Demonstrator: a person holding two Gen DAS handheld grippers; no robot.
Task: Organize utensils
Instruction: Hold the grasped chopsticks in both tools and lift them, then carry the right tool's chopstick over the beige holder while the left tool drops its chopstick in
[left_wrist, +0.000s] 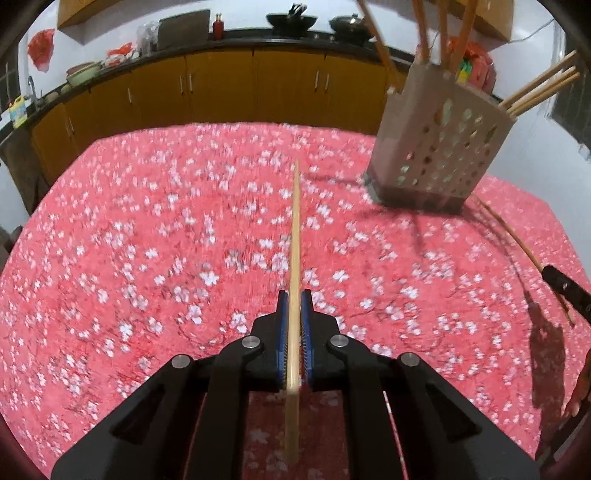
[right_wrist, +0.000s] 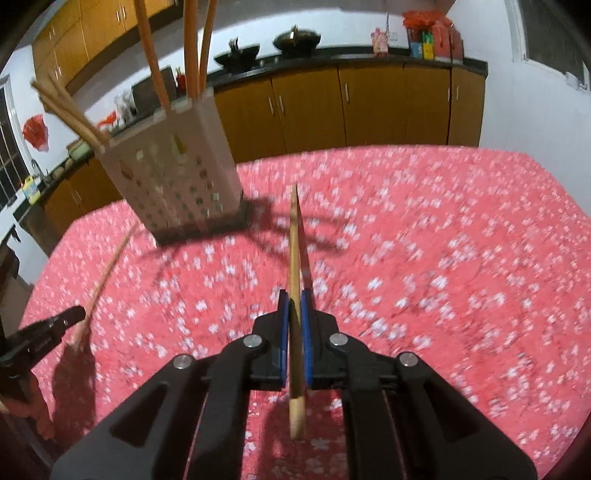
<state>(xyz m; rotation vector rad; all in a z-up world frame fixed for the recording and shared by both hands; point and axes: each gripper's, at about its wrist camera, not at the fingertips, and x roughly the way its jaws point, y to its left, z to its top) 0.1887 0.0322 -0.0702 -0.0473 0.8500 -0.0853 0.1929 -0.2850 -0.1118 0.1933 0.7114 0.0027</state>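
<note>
Motion blur smears tablecloth (right_wrist: 424, 240) and chopstick (right_wrist: 294, 236).

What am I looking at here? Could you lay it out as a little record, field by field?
Setting: table under a pink floral tablecloth, kitchen counter with orange-brown wooden cabinets behind
Left gripper: shut on a pale wooden chopstick that points forward
Right gripper: shut on another pale wooden chopstick
Holder: beige perforated plastic utensil holder, standing on the table, several chopsticks already sticking out of its top
Progress: two chopsticks in the grippers, not yet in the holder
Unclear: motion blur hides fine detail of the cloth
</note>
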